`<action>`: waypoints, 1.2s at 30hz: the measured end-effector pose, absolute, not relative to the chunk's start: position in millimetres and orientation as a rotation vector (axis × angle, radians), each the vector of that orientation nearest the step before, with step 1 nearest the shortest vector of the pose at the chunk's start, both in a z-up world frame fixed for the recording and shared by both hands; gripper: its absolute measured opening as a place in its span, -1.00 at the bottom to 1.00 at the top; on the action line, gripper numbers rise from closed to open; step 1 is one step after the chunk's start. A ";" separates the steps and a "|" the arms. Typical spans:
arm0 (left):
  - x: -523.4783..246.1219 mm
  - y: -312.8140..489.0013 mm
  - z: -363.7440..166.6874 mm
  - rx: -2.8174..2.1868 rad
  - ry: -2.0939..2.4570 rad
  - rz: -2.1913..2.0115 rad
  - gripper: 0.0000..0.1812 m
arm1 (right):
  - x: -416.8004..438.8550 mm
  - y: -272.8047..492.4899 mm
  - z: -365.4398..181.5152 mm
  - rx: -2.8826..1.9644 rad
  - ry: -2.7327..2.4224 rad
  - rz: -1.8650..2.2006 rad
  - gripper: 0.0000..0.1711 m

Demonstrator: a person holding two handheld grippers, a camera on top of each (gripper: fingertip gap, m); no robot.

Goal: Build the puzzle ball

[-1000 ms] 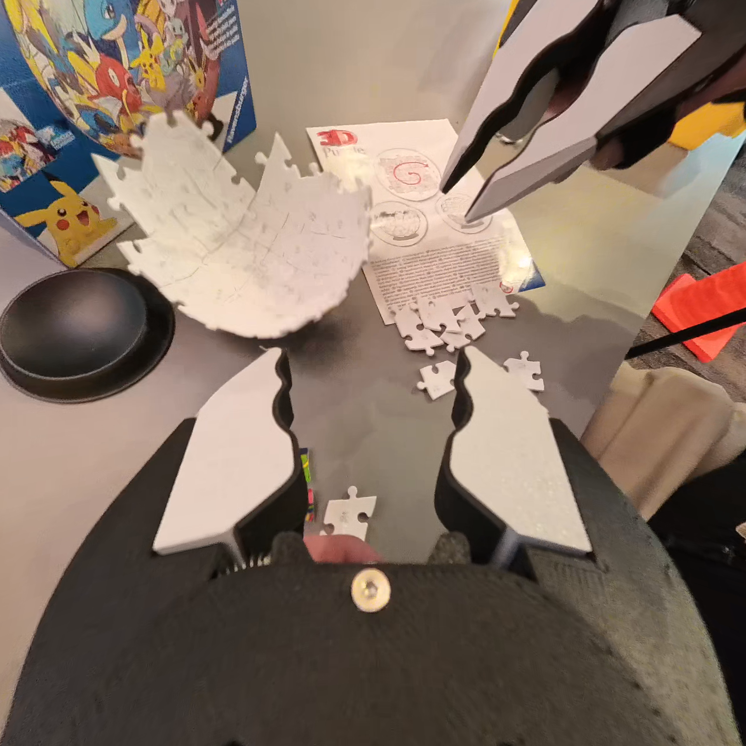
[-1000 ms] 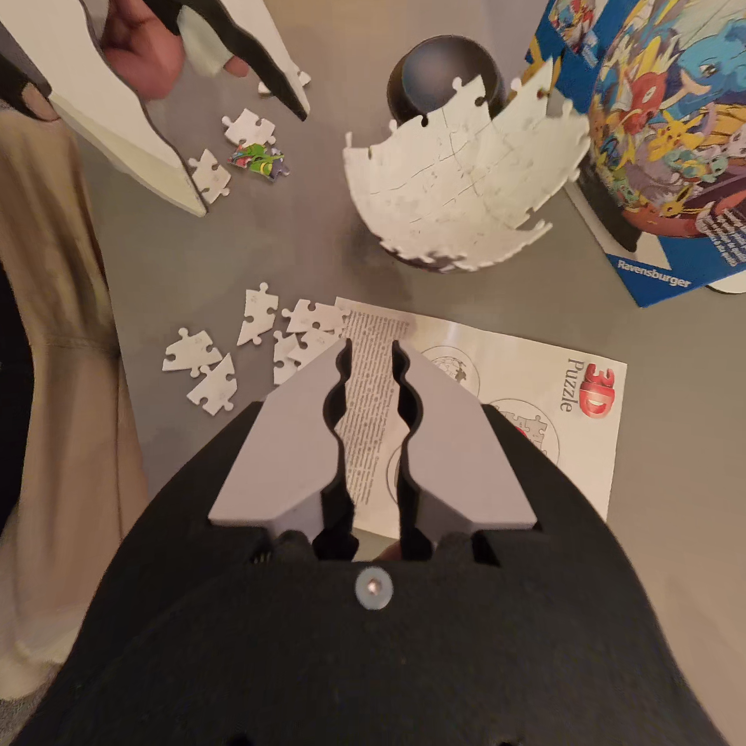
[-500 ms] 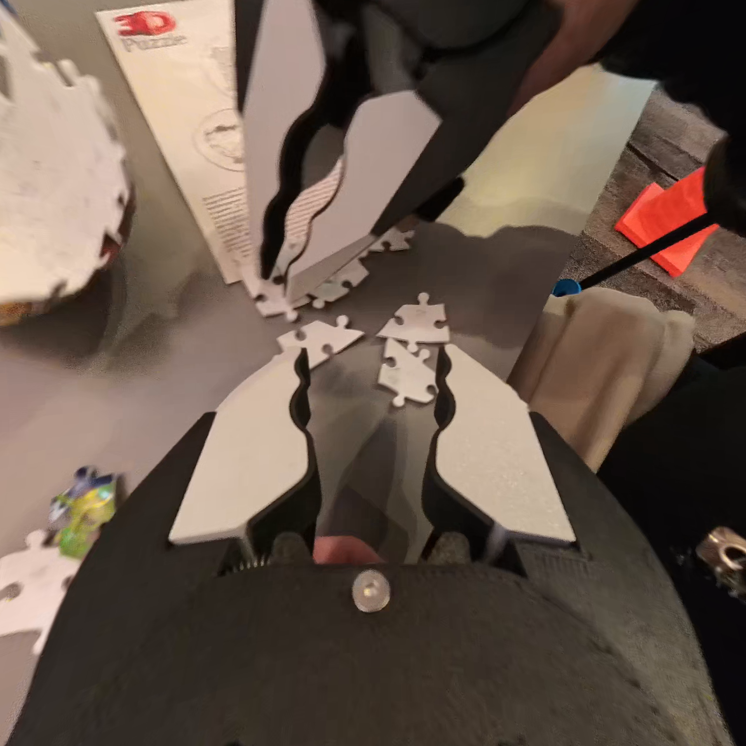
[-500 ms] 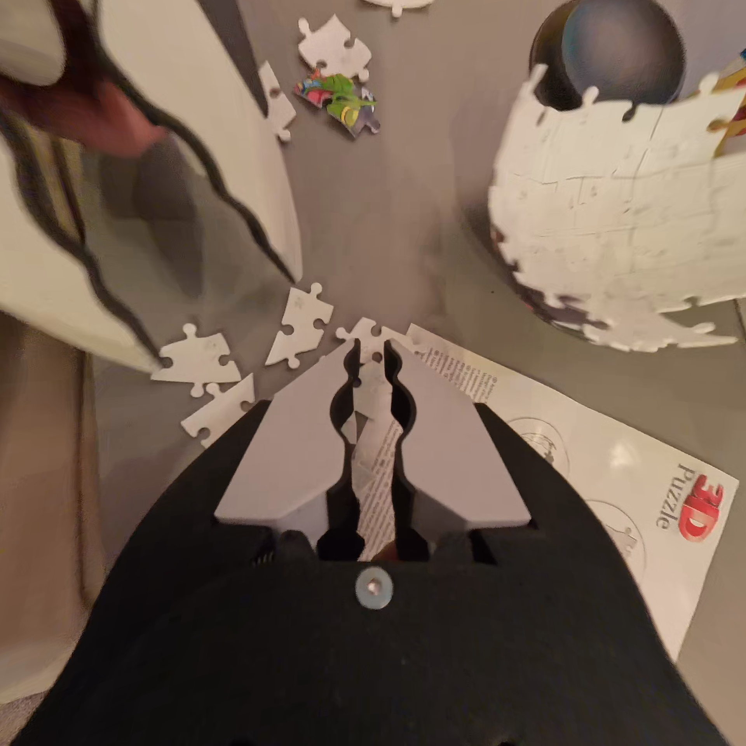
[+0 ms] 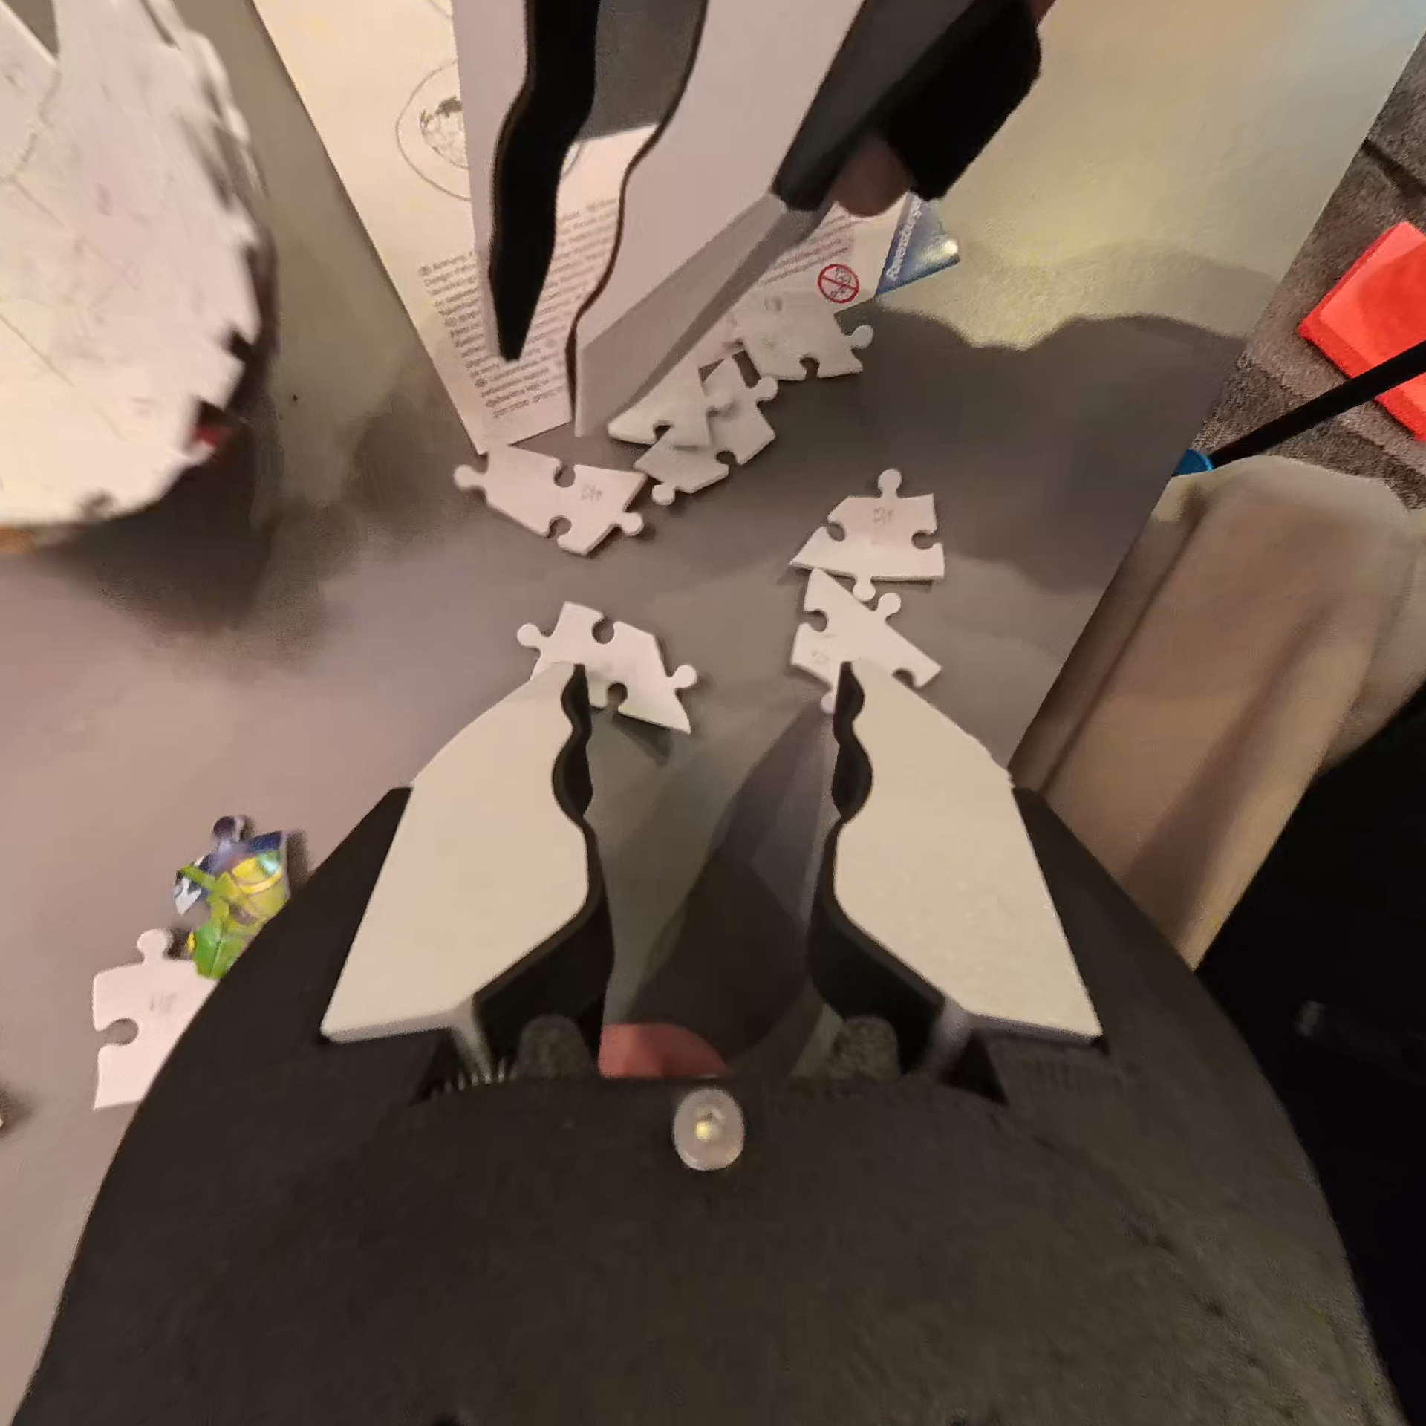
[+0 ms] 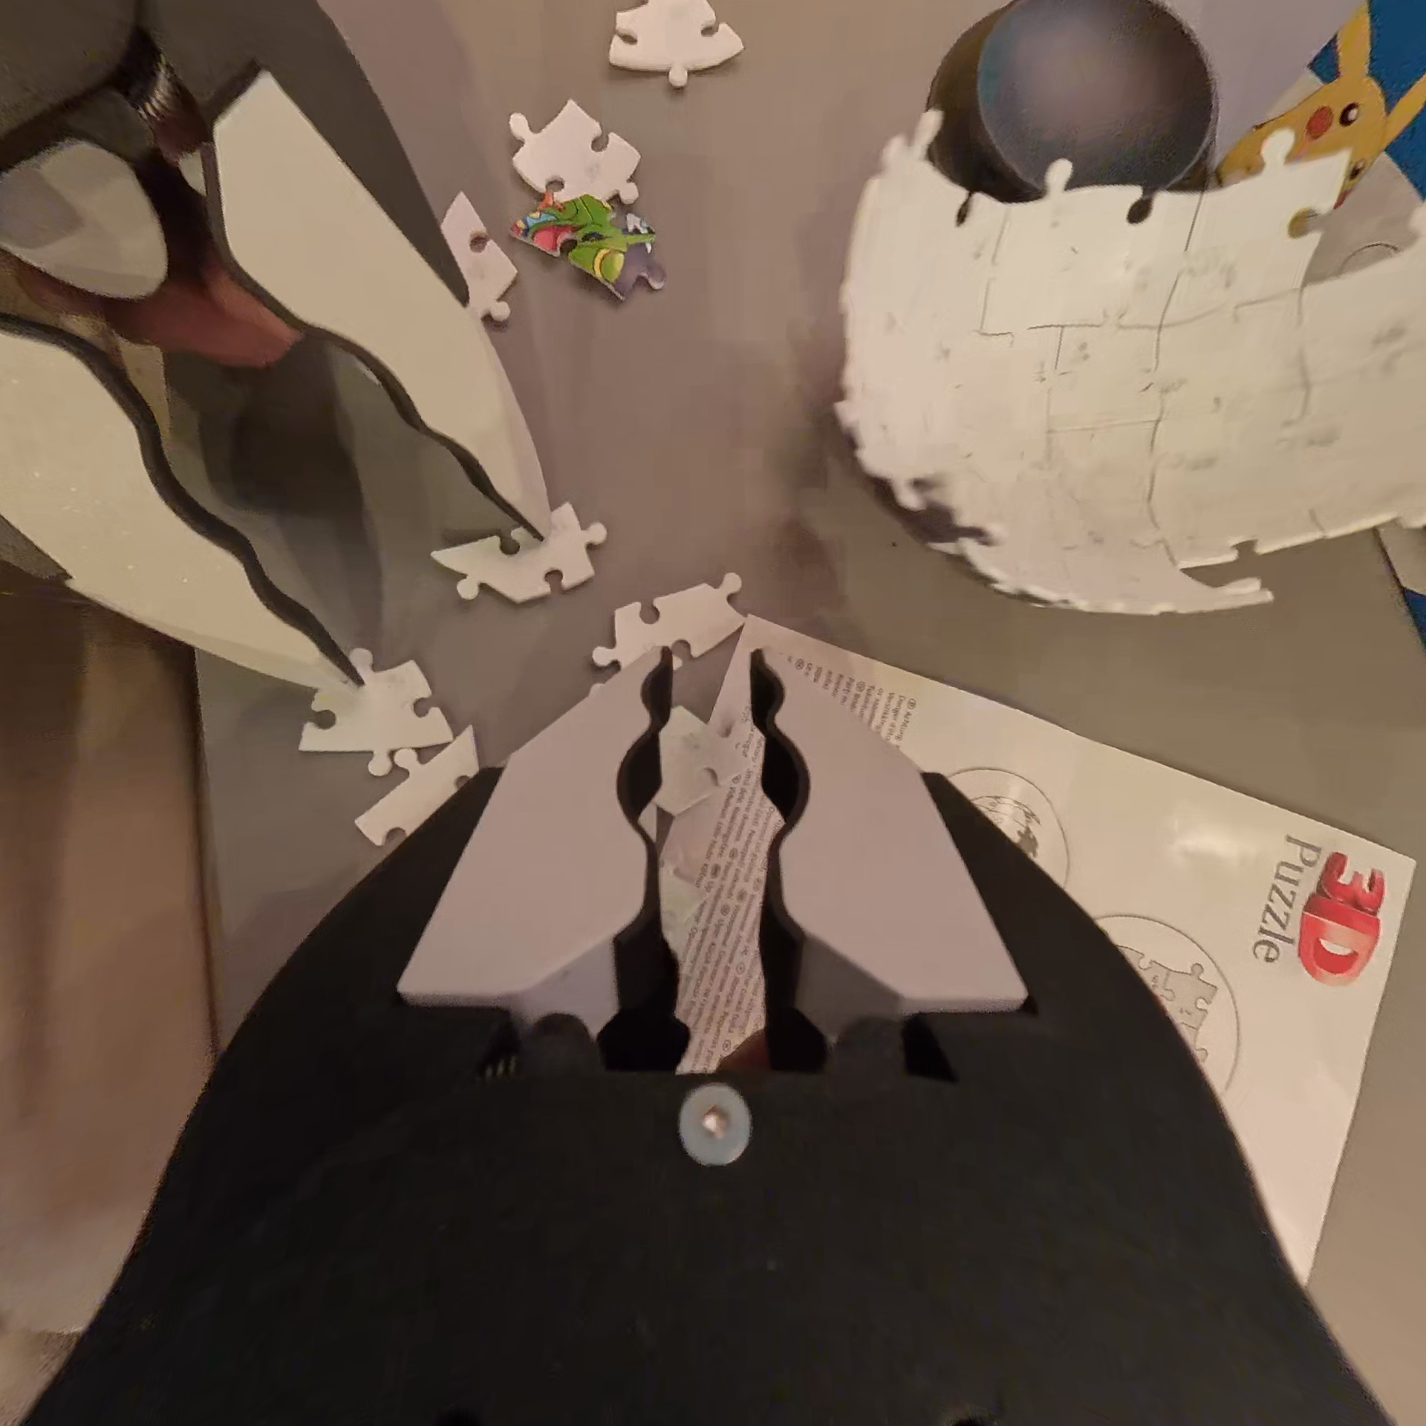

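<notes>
Hovering over loose white puzzle pieces [image 5: 870, 532] on the grey worktop [image 5: 231, 733], left hand-held gripper [image 5: 708, 677] wide open and empty, right hand-held gripper [image 6: 708, 656] narrowly parted, empty, half-built puzzle ball [image 6: 1119, 401] beside the instruction sheet [image 6: 1080, 810].

This looks like a play or hobby spot at a table indoors, maybe in a home or an office; it is hard to be sure. The grey table [image 6: 694, 386] has loose white puzzle pieces [image 5: 868, 532] on it, a paper sheet [image 6: 1119, 810] with drawings, a bright cartoon box [image 6: 1343, 100] and a half-built white ball [image 6: 1119, 386]. Past the table edge there is grey carpet [image 5: 1312, 324] with something red [image 5: 1381, 309] lying on it.
</notes>
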State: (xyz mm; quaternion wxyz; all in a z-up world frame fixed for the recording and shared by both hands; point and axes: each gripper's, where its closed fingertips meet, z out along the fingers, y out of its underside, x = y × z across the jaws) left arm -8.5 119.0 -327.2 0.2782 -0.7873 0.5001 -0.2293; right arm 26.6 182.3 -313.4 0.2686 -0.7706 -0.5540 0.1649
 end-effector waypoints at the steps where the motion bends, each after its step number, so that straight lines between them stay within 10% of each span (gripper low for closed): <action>1: -10.8 119.9 -327.6 -2.113 1.349 -0.603 -0.33 | 29.9 183.6 -316.3 -2.097 -1.501 0.418 -0.78; 36: 6.6 131.8 -321.8 -1.990 1.492 -0.603 -0.22 | 42.8 164.4 -329.0 -2.228 -1.409 0.431 -0.72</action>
